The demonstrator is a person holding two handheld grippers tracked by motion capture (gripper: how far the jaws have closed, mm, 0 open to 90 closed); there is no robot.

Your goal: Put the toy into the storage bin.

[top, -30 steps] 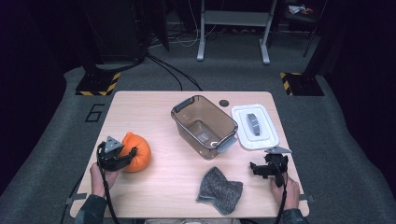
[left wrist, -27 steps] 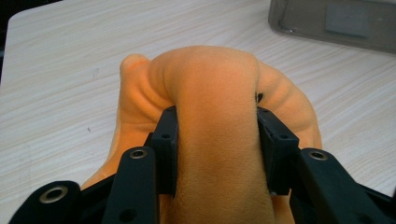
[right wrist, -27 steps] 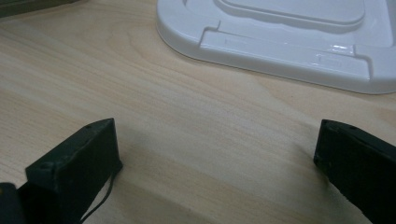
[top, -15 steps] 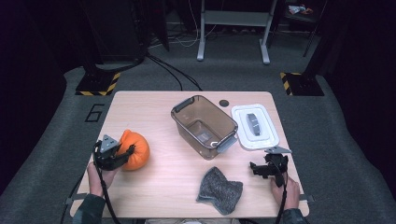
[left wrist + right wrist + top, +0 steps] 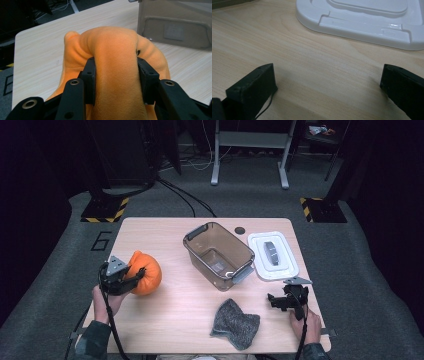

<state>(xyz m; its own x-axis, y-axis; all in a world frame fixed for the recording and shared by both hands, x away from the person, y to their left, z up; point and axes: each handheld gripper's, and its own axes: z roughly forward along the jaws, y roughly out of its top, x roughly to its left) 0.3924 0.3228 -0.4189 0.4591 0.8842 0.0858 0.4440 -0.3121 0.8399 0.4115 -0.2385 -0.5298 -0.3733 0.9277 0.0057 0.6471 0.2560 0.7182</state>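
Note:
A soft orange pumpkin (image 5: 148, 273) hangs just above the left part of the wooden table (image 5: 165, 320), pinched in my left gripper (image 5: 134, 276). In the left gripper view both pads (image 5: 91, 75) press deep into a fold of the pumpkin (image 5: 112, 45), so that gripper (image 5: 116, 72) is shut on it. My right gripper (image 5: 274, 301) rests low near the table's front right, open, with bare wood between its jaws (image 5: 327, 75). The white lid (image 5: 362, 25) lies just beyond it.
A clear brown container (image 5: 192, 245) stands open mid-table, also seen ahead in the left gripper view as a brown container (image 5: 175, 25). The white lid (image 5: 272, 255) lies to its right. A grey knitted cloth (image 5: 235, 324) lies crumpled near the front edge.
The left gripper has risen with the pumpkin, lifting it off the table. The right gripper, cloth, container and lid stay where they were.

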